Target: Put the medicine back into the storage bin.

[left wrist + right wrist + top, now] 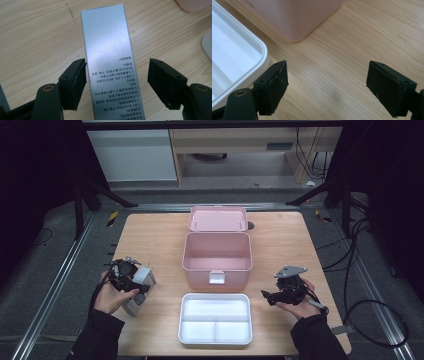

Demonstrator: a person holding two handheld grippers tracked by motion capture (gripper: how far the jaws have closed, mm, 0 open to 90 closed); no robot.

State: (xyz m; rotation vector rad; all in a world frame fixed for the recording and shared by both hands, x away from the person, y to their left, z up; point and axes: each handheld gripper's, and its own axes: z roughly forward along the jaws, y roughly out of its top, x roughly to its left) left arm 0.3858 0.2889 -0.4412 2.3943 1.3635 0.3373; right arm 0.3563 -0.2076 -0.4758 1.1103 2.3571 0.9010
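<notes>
on wooden table [280, 240], left-hand side: silver carton [107, 60] with printed text, lying flat, straddled by left gripper [117, 77], jaws apart, one jaw touching or nearly touching the carton's edge, the other clear of it. at centre: pink storage box [217, 257], lid open, and white compartment tray [215, 325] just in front. right-hand side: right gripper [327, 85], jaws wide apart over bare wood, near tray and box corner.
</notes>
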